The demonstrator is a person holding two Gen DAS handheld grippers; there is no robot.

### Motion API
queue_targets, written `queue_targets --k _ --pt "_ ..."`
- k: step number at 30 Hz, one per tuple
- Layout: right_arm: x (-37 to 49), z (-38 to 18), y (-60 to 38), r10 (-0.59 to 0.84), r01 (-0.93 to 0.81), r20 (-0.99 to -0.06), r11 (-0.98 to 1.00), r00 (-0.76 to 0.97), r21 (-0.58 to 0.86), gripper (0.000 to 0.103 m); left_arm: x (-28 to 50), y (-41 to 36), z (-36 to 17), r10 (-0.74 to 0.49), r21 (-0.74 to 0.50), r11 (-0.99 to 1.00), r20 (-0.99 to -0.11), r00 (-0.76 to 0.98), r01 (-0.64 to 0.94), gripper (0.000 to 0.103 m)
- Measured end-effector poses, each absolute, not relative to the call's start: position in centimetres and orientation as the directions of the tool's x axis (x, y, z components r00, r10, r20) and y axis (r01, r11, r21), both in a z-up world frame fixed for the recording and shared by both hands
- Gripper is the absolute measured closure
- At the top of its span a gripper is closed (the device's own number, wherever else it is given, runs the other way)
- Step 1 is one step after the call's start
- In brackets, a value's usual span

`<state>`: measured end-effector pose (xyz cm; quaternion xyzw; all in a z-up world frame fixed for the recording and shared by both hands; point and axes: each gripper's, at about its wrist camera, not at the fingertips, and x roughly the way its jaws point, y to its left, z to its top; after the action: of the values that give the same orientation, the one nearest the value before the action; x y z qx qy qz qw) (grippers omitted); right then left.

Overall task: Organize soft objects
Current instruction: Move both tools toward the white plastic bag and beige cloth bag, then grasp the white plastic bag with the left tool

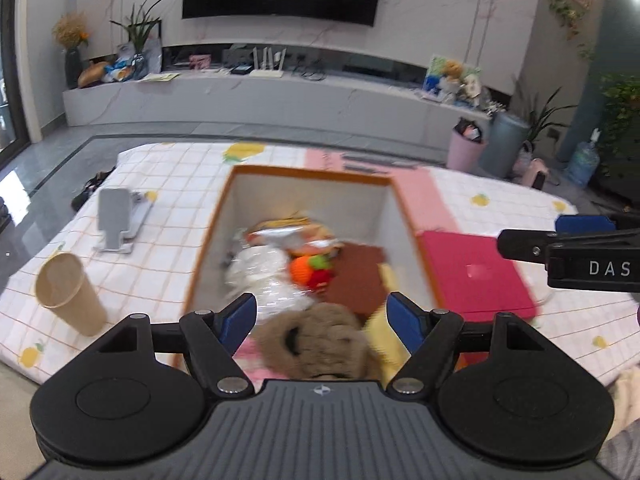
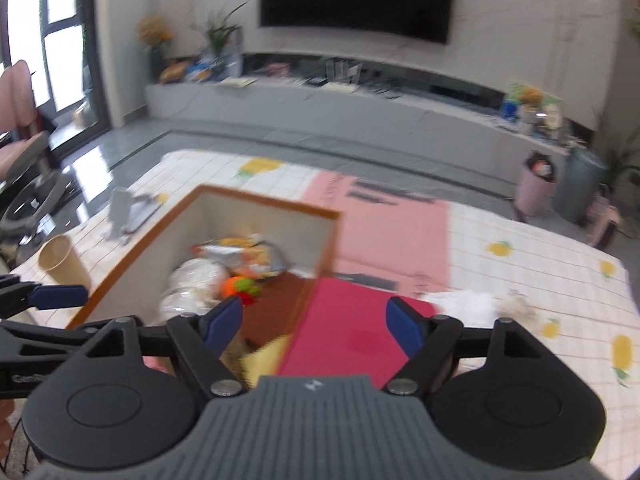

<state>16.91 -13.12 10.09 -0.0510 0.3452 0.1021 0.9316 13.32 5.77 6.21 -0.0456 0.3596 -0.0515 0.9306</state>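
Both jaws stand wide with nothing held: the left hand-held gripper (image 1: 322,318) above the brown plush toy (image 1: 316,340) at the orange-rimmed box's (image 1: 304,172) near end, the right hand-held gripper (image 2: 314,320) over the red cushion (image 2: 352,328) just beside it on the table (image 2: 540,248).

The left gripper (image 1: 322,320) and right gripper (image 2: 314,326) look the same: black arms with silver screws, blue pads (image 1: 404,320), two round black discs, and a grey ribbed body. White letters "DAS" mark one side.
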Motion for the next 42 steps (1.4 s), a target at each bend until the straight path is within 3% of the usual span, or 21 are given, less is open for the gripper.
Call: queue_targets --k 5,9,18,23,29,34,38,42 --pt "14.9 10.9 -19.2 0.040 -0.078 -0.630 0.996 0.776 -0.032 0.020 12.8 2.0 6.7 -0.213 -0.166 0.977 -0.664 0.717 0.136 0.016" --pt "13.7 10.3 -23.7 -0.018 0.023 -0.627 1.000 0.779 0.000 0.018 12.4 -1.5 6.4 -0.245 -0.132 0.968 -0.665 0.706 0.212 0.016" --pt "15.4 4.3 -31.5 -0.110 0.214 -0.703 0.975 0.702 0.062 0.018 13.2 -8.4 4.7 -0.303 -0.056 0.927 -0.691 0.656 0.370 0.016" --pt "17.5 0.4 -33.4 -0.185 0.223 -0.707 0.974 0.683 -0.040 0.018 16.3 -11.1 4.0 -0.371 -0.108 0.892 -0.730 0.573 0.439 0.016" --pt "20.9 -1.9 -36.7 -0.182 0.324 -0.750 0.945 0.635 0.045 0.018 21.3 -16.1 3.7 -0.324 -0.049 0.895 -0.755 0.570 0.444 0.016" --pt "25.3 -3.0 -38.3 -0.161 0.304 -0.751 0.951 0.640 0.055 0.018 25.7 -20.2 2.1 -0.243 0.048 0.895 -0.780 0.576 0.443 0.016" --pt "28.4 -5.8 -39.7 -0.047 0.250 -0.773 0.957 0.633 0.147 0.018 28.3 -22.8 -0.4 -0.130 0.125 0.894 -0.846 0.517 0.430 0.020" --pt "29.8 -7.5 -40.9 -0.017 0.283 -0.800 0.940 0.600 0.192 0.018 29.6 -25.0 -2.5 -0.102 0.164 0.869 -0.864 0.493 0.466 0.020"
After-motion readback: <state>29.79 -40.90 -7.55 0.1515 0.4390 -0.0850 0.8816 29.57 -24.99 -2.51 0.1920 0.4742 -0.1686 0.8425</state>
